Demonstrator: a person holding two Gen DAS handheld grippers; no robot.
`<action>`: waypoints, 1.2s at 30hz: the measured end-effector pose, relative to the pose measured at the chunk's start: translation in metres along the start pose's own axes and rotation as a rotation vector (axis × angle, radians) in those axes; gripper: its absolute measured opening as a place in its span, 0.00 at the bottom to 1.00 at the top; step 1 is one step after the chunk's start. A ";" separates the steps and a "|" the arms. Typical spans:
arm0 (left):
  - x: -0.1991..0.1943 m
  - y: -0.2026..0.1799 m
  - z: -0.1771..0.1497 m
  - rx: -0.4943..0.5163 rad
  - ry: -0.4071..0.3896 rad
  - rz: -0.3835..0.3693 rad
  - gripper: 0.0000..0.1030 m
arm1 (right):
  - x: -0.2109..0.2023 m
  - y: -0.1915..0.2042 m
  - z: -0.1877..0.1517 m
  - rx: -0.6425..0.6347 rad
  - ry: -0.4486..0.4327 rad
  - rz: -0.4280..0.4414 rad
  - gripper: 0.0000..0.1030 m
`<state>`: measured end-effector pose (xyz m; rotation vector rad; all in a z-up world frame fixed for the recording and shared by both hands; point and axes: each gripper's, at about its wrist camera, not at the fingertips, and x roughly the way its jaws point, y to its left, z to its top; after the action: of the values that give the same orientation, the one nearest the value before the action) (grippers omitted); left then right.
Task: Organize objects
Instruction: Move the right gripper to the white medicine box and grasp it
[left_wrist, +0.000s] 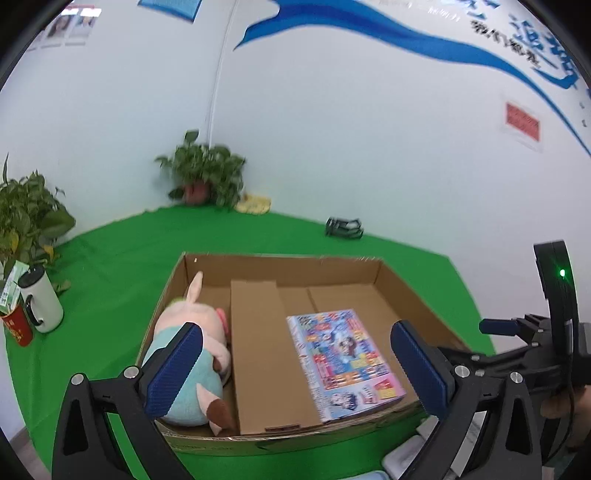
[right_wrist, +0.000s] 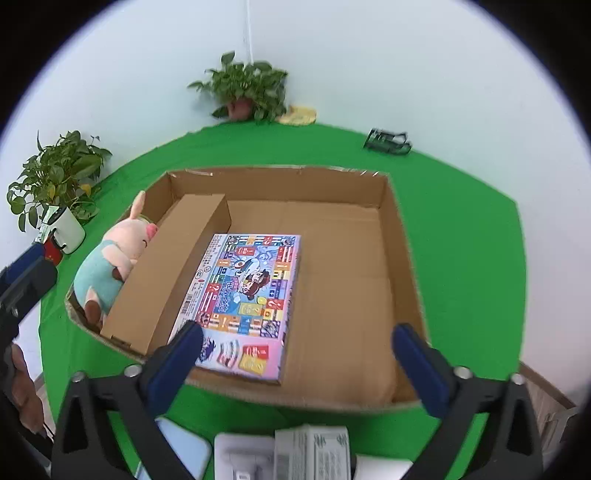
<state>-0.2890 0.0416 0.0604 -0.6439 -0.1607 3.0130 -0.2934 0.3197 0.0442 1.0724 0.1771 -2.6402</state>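
Observation:
An open cardboard box sits on a green cloth. Inside it, a pink plush pig in a teal shirt lies in the left compartment, behind a cardboard divider. A colourful flat game box lies on the box floor to the right of the divider. My left gripper is open and empty over the box's near edge. My right gripper is open and empty over the near edge too. The right gripper also shows at the right of the left wrist view.
White boxes and a pale blue item lie on the cloth in front of the box. Two potted plants, a white mug, a red cup and a black object stand along the back and left.

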 end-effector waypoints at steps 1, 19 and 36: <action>-0.008 -0.002 0.000 0.004 -0.010 -0.005 1.00 | -0.011 0.000 -0.008 -0.003 -0.023 -0.020 1.00; -0.084 -0.060 -0.042 0.020 -0.001 -0.051 1.00 | -0.099 0.017 -0.088 0.006 -0.159 -0.023 1.00; -0.059 -0.055 -0.092 -0.052 0.190 -0.155 1.00 | -0.084 -0.016 -0.158 0.124 -0.053 0.028 1.00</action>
<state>-0.1953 0.1003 0.0075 -0.8744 -0.2671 2.7898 -0.1365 0.3870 -0.0101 1.0331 -0.0128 -2.6808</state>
